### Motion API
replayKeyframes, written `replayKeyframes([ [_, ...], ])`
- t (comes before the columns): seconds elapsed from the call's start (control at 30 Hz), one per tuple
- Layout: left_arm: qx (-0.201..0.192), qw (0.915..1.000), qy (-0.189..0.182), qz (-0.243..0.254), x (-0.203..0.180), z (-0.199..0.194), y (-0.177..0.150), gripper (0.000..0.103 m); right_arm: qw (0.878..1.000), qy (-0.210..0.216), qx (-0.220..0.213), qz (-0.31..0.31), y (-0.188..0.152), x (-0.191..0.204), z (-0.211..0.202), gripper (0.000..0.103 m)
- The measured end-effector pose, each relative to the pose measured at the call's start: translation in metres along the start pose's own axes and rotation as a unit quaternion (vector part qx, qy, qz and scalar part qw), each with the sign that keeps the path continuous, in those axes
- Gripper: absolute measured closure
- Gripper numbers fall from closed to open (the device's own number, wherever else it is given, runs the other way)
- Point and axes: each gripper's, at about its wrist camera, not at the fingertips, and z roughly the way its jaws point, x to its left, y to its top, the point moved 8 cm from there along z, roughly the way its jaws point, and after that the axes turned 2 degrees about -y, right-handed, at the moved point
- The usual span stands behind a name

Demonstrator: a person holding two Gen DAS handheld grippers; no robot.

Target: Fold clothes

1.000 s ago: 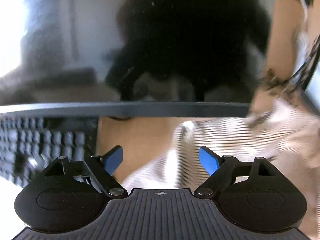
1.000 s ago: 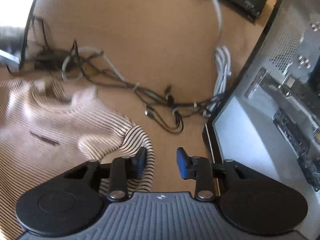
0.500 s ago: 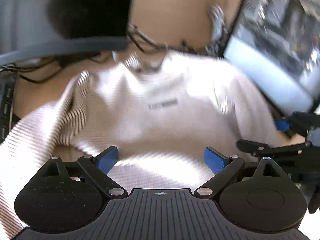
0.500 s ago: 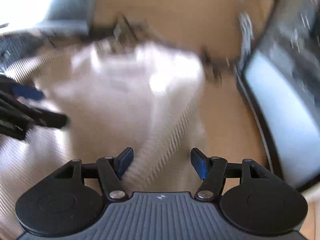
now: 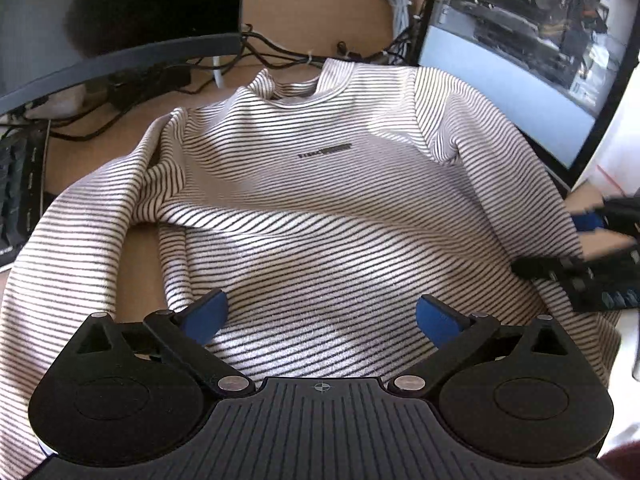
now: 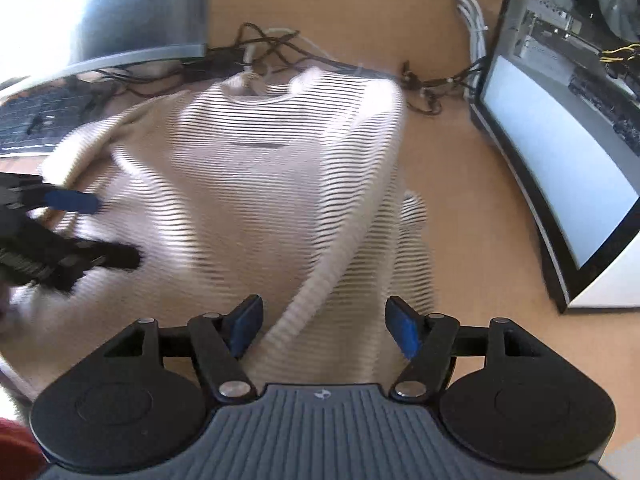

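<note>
A white long-sleeved top with thin black stripes lies face up on the wooden desk, collar away from me, small dark label on the chest. My left gripper is open and empty, above the lower body of the top. My right gripper is open and empty, above the top's right sleeve, which lies along the body. The top shows blurred in the right wrist view. Each gripper appears at the edge of the other's view.
A curved monitor and a keyboard stand at the left. Tangled cables lie behind the collar. An open computer case stands at the right, close to the right sleeve.
Both grippers have pulled back toward me and swung over the top. The right gripper has opened wider. The whole top is now in view of both cameras.
</note>
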Motion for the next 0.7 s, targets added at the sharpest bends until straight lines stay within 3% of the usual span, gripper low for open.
replayKeyframes([
  [0.17, -0.003, 0.9981, -0.025, -0.056, 0.010, -0.001, 0.007, 0.000, 0.999, 0.014, 0.037, 0.019, -0.032, 0.021, -0.020, 0.029],
  [0.27, -0.004, 0.9979, -0.026, -0.059, 0.009, -0.002, 0.007, 0.000, 0.999, 0.007, 0.041, 0.011, -0.046, 0.024, -0.025, 0.084],
  [0.3, -0.002, 0.9979, -0.025, -0.060, 0.008, -0.001, 0.007, 0.000, 0.999, 0.006, 0.034, 0.009, -0.042, 0.020, -0.028, 0.098],
  [0.43, 0.004, 0.9964, -0.021, -0.082, 0.009, -0.002, 0.008, 0.000, 0.998, -0.043, -0.046, -0.012, 0.003, -0.023, -0.044, 0.098],
  [0.53, 0.006, 0.9950, -0.012, -0.099, 0.010, -0.001, 0.009, 0.000, 0.990, -0.090, -0.110, -0.004, 0.047, -0.071, -0.054, 0.098],
  [0.7, 0.022, 0.9930, 0.008, -0.116, -0.001, 0.002, 0.010, 0.000, 0.974, -0.118, -0.192, 0.007, 0.094, -0.117, -0.066, 0.098],
])
